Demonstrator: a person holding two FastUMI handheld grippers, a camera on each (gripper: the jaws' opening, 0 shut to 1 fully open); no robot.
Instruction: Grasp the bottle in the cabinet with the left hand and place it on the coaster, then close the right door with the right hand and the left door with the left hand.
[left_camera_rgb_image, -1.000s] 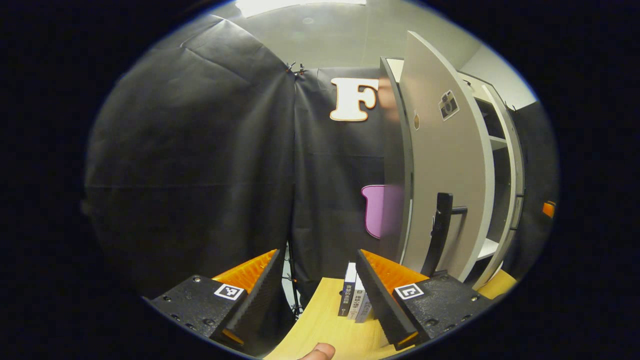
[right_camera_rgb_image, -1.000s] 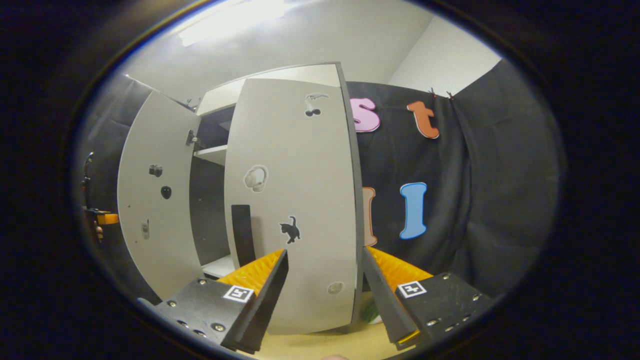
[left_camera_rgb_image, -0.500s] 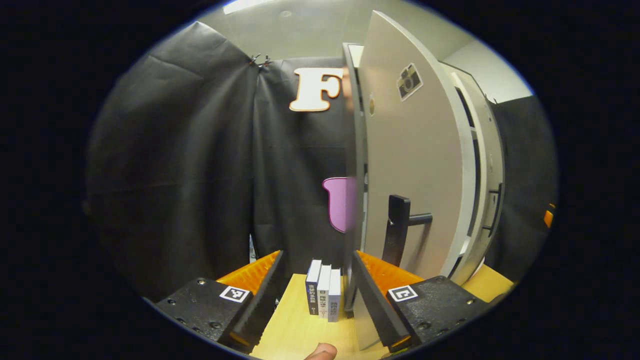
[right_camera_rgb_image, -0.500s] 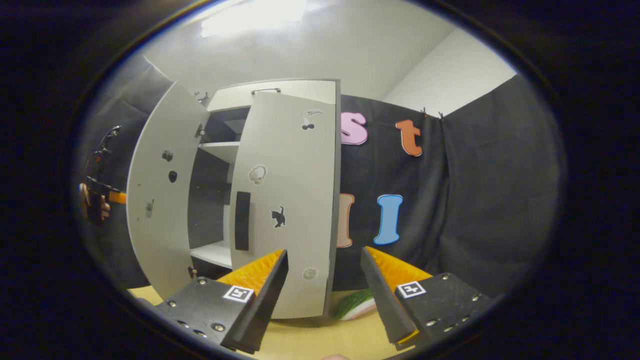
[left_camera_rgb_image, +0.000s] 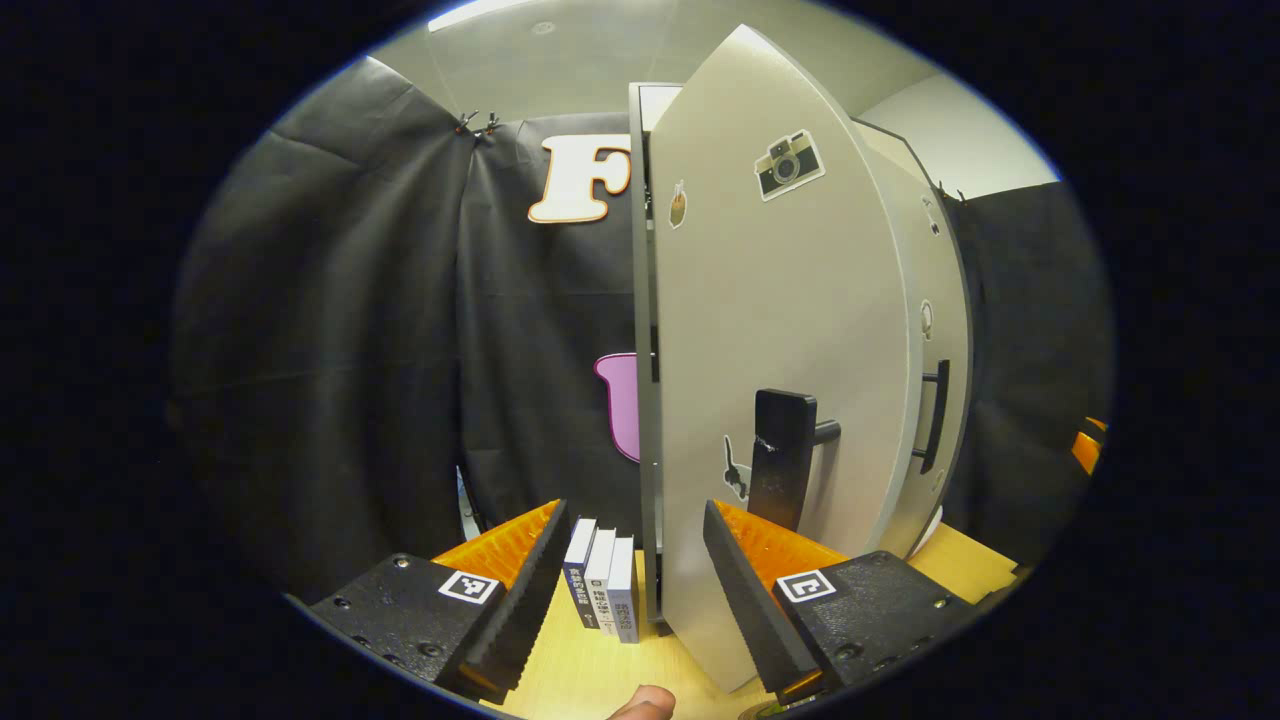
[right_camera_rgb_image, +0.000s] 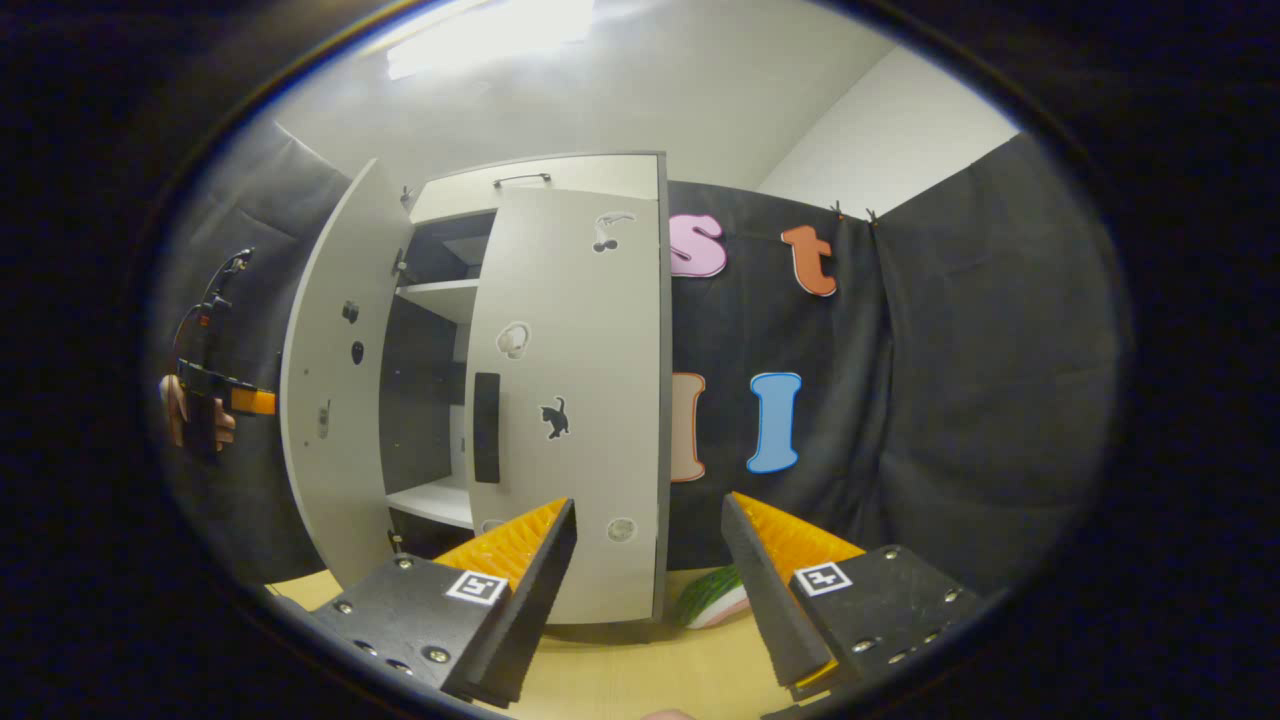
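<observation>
At centre frame of the left gripper view, pale grey left cabinet door (left_camera_rgb_image: 790, 300) swung further round than a second ago, now close to its frame. Left hand-held gripper (left_camera_rgb_image: 632, 600) with fingers apart, straddling the door's lower corner, touching or not cannot be told. Black bar handle (left_camera_rgb_image: 783, 470) just above the right-hand finger.

At centre-left of the right gripper view, pale grey right cabinet door (right_camera_rgb_image: 565, 400) nearly flush with the cabinet, having closed over the same second. Right hand-held gripper (right_camera_rgb_image: 645, 590) backed off, fingers apart, holding nothing. Shelves bare in the remaining gap, so bottle step judged done, though the bottle's present place cannot be told. Left door alone judged outstanding.

Low in the left gripper view, three upright books (left_camera_rgb_image: 601, 588) on the light wooden surface (left_camera_rgb_image: 590, 670), just beside the hinge side, outside the closing arc. At lower centre of the right gripper view, green watermelon-slice object (right_camera_rgb_image: 715, 598) beyond the right door.
</observation>
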